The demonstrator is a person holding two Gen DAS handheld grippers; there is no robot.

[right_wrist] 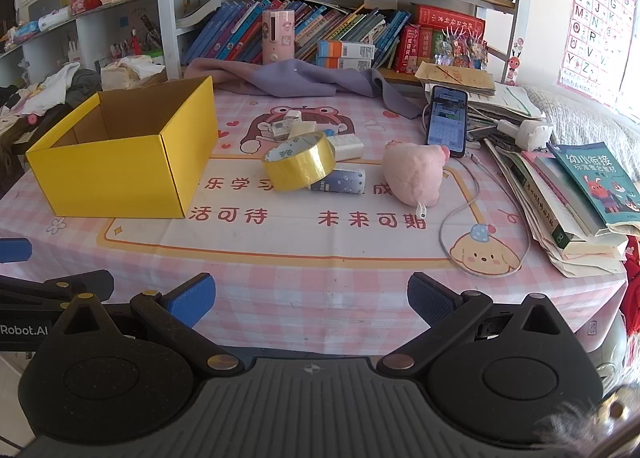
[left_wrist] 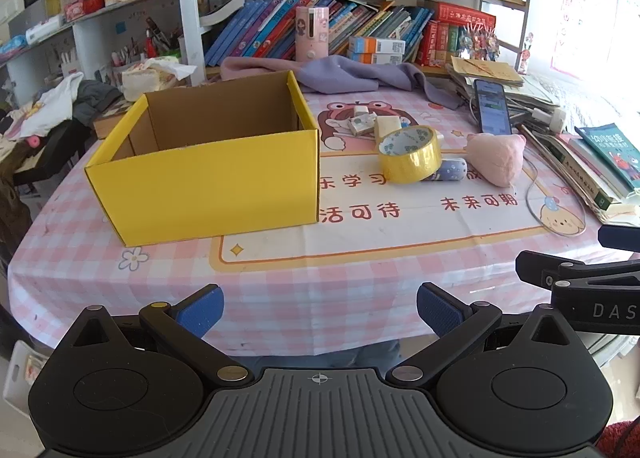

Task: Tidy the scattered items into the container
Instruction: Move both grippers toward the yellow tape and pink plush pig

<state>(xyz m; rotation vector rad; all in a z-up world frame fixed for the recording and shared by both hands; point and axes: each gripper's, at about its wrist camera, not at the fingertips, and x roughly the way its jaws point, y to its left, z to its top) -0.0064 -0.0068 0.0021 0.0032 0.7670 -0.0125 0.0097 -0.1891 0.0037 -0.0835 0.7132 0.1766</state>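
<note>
Box yellow, open-topped | tape roll beside | both hand-held grippers released

near tablecloth bare, book stack rightward

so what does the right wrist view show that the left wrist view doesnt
Only the right wrist view shows the alphabet poster on the wall in full and the cable's plug lying beside the pink plush.

Only the left wrist view shows the yellow box large and close, filling its left middle.

Both show the box, tape roll, plush, phone, and each gripper's jaws open and empty.
</note>
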